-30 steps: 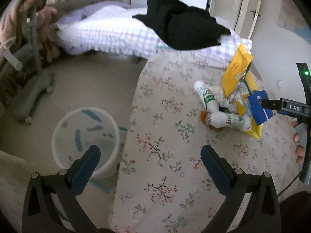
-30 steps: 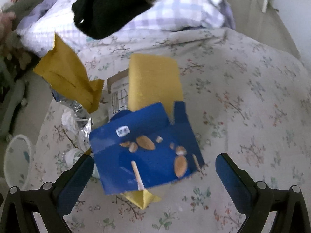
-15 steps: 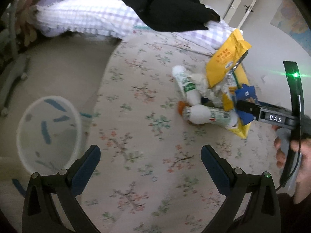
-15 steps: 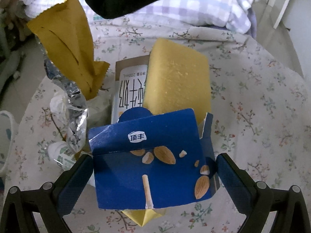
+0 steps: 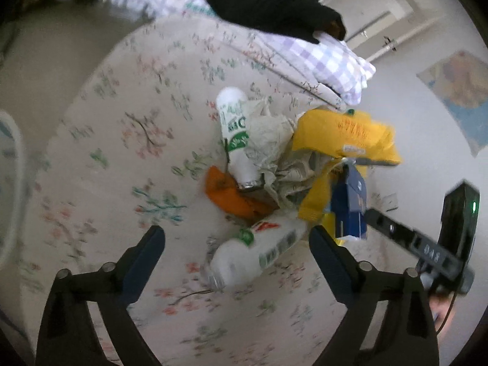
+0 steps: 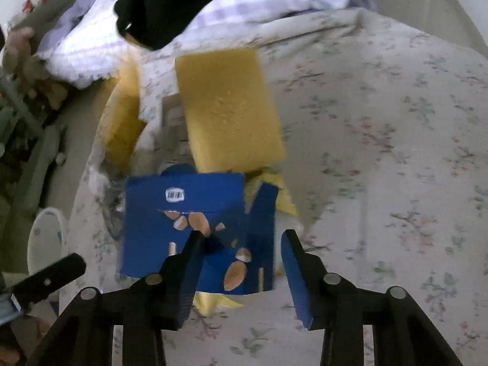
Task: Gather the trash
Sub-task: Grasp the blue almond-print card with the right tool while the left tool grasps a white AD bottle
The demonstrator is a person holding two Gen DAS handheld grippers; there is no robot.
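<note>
A trash pile lies on the floral-cloth table (image 5: 122,140): two white bottles (image 5: 235,134) (image 5: 259,253), crumpled paper (image 5: 274,140), an orange piece (image 5: 228,195), a yellow bag (image 5: 344,137) and a blue almond-snack box (image 5: 347,210). My left gripper (image 5: 236,247) is open, its jaws on either side of the near white bottle. In the right wrist view, my right gripper (image 6: 241,262) is partly closed around the blue box (image 6: 189,222); the left finger (image 6: 186,271) overlaps the box, the right finger (image 6: 296,274) stands just off its edge. A yellow sponge (image 6: 228,106) lies behind the box.
A white bin (image 6: 45,241) stands on the floor left of the table, also at the left edge of the left wrist view (image 5: 9,189). A checked pillow (image 5: 323,58) and black cloth (image 5: 268,3) lie beyond the table. The left gripper's body (image 6: 45,277) shows at lower left.
My left gripper has moved forward and right to the near white bottle. My right gripper's jaws have narrowed and come in around the blue box.
</note>
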